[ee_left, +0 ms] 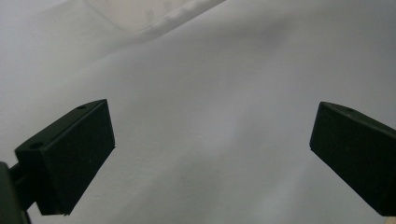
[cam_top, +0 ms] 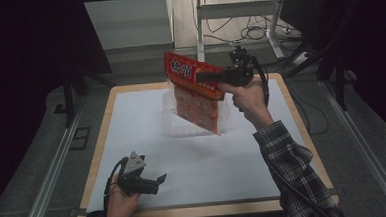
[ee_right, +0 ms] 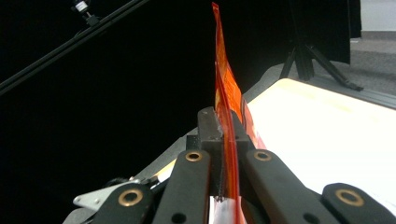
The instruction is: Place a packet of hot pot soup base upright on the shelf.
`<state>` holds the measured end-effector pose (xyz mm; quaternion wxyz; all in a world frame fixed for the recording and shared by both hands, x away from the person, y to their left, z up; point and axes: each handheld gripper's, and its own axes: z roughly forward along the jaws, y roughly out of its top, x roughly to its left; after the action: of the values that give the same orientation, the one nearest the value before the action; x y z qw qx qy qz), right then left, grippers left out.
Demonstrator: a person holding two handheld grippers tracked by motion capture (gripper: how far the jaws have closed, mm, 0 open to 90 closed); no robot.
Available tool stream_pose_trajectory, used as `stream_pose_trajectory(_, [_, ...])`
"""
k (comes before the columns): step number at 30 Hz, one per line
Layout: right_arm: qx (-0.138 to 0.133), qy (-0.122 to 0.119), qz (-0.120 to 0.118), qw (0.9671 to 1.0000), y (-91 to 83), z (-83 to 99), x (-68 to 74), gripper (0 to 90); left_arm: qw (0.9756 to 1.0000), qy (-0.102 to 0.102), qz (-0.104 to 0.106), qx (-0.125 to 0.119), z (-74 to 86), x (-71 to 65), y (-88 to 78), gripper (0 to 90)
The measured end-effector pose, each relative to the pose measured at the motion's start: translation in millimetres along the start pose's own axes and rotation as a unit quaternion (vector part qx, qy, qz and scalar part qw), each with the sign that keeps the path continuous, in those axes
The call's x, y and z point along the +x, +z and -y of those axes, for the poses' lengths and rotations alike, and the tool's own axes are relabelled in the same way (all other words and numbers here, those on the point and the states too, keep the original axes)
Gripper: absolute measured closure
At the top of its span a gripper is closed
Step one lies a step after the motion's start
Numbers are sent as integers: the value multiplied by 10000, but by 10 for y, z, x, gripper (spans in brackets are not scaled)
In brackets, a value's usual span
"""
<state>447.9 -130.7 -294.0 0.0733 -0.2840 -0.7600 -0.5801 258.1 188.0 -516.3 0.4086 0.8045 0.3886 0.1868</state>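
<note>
Your red-orange snack packet (cam_top: 195, 91) hangs tilted, pinched near its top edge. Its lower corner dips into the clear plastic tray (cam_top: 167, 121) on the white surface (cam_top: 209, 162).

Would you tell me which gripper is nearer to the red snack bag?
Right. The right gripper is clamped on the red snack bag; the left gripper sits open near the table's front edge.

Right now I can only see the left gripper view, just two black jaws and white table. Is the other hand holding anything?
Observer: Yes. The right gripper is shut on a red snack bag, lifted above the table.
Operator: Is there anything under the bag?
Observer: A clear plastic tray sits on the white sheet just below it.
Operator: Where is it pinching the bag?
Observer: Near the bag's top edge; in the right gripper view the thin bag stands edge-on between the closed jaws.
</note>
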Motion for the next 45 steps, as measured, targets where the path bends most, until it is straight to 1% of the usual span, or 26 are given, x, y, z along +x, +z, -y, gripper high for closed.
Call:
stream_pose_trajectory(2, [-49, 3, 24, 10000, 68, -51, -59, 894, 10000, 1, 1, -8, -1, 0, -1, 0])
stream_pose_trajectory(3, [-49, 3, 24, 10000, 68, -51, -59, 894, 10000, 5, -1, -7, -1, 0, -1, 0])
stream_pose_trajectory(4, [-55, -7, 68, 10000, 114, -86, -99, 894, 10000, 4, 3, -5, 0, 1, 0, 0])
stream_pose_trajectory(5, [-55, -7, 68, 10000, 114, -86, -99, 894, 10000, 5, 9, -6, 0, 1, 0, 0])
stream_pose_trajectory(9, [-98, 15, 102, 9999, 212, -127, -199, 894, 10000, 10, 14, -14, 1, 3, -2, 0])
stream_pose_trajectory(15, [-158, 97, 157, 9997, 359, -157, -367, 894, 10000, -11, 30, -45, 2, 5, -1, 0])
stream_pose_trajectory(16, [-187, 104, 203, 9996, 417, -167, -417, 894, 10000, -14, 33, -46, 2, 6, -1, 0])
stream_pose_trajectory(18, [-182, 106, 218, 9995, 435, -171, -433, 894, 10000, 4, 32, -32, 2, 11, -3, 0])
stream_pose_trajectory(21, [-230, 68, 308, 9992, 513, -180, -498, 894, 10000, 5, 48, -29, 2, 13, -3, 0])
stream_pose_trajectory(24, [-275, 78, 350, 9990, 589, -170, -571, 894, 10000, -10, 62, -21, 4, 12, 0, 0])
stream_pose_trajectory(26, [-276, 40, 398, 9988, 638, -152, -616, 894, 10000, -6, 67, -21, 3, 12, -1, 0])
stream_pose_trajectory(29, [-270, 63, 416, 9987, 704, -106, -687, 894, 10000, -10, 70, -24, 4, 12, -2, 0])
stream_pose_trajectory(33, [-135, 87, 517, 9985, 778, -17, -742, 893, 10000, -5, 69, -21, 5, 10, 0, 0])
stream_pose_trajectory(36, [-69, 116, 542, 9984, 815, 62, -773, 893, 10000, 3, 68, -12, 4, 6, 3, 0])
stream_pose_trajectory(37, [2, 84, 541, 9985, 838, 125, -776, 892, 10000, 5, 65, -8, 4, 5, 4, 0])
stream_pose_trajectory(39, [-3, 81, 527, 9986, 847, 157, -774, 892, 10000, 9, 58, -1, 4, 2, 6, 0])
stream_pose_trajectory(40, [-14, 66, 429, 9991, 860, 211, -769, 889, 10000, 8, 60, 4, 4, 0, 7, 0])
stream_pose_trajectory(41, [-14, 66, 429, 9991, 860, 211, -769, 889, 10000, 13, 59, 10, 4, -2, 8, 0])
stream_pose_trajectory(42, [-31, 72, 360, 9993, 867, 232, -767, 886, 10000, 19, 57, 16, 4, -3, 9, 0])
stream_pose_trajectory(44, [-38, 8, 368, 9993, 875, 263, -746, 876, 10000, 22, 52, 23, 4, -6, 12, 0])
stream_pose_trajectory(45, [51, -121, 427, 9990, 884, 284, -732, 832, 10000, 23, 55, 33, 4, -7, 14, 0])
